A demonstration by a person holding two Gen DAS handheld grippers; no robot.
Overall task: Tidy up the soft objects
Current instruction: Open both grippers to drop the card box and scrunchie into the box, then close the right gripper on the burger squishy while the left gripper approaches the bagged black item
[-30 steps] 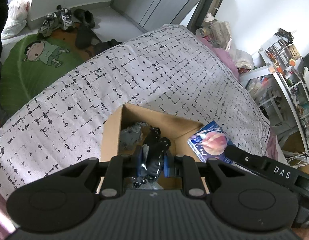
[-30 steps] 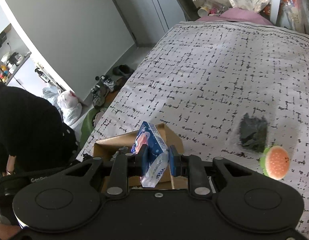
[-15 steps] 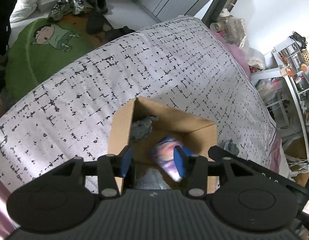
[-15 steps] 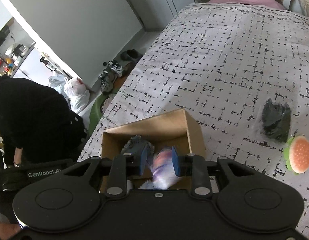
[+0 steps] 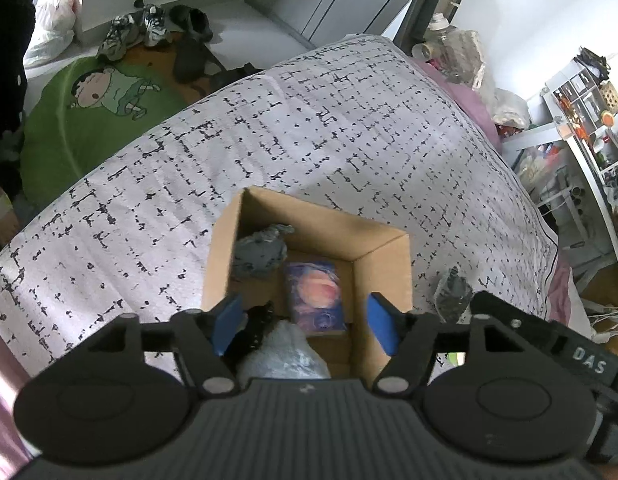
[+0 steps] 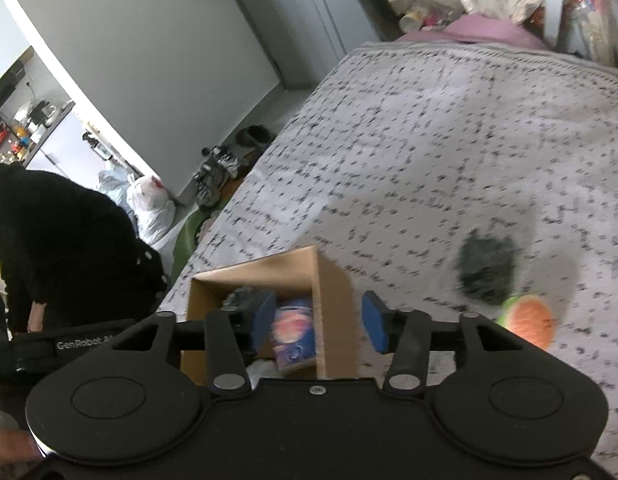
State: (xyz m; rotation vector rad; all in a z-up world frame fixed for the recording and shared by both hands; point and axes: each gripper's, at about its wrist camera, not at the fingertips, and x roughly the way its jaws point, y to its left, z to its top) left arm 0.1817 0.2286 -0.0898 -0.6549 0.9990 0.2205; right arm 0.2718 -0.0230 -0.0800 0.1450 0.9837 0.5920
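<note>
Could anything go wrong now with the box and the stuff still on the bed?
Maybe. The black soft thing lies against the left gripper's blue pad, so it could snag and lift back out of the cardboard box. The dark bundle and burger toy sit close together, so the right gripper might knock one while grabbing the other.

A box (image 5: pixel 383 264) sits on the bed (image 5: pixel 269 128). In it lie a tissue pack (image 5: pixel 315 296), a crumpled cloth (image 5: pixel 259 254) behind and to its left, and a bag (image 5: pixel 283 354) nearest. Right of the box, on the bed, lie a dark bundle (image 6: pixel 487 270) and a plush burger (image 6: pixel 529 320) just beside it.
</note>
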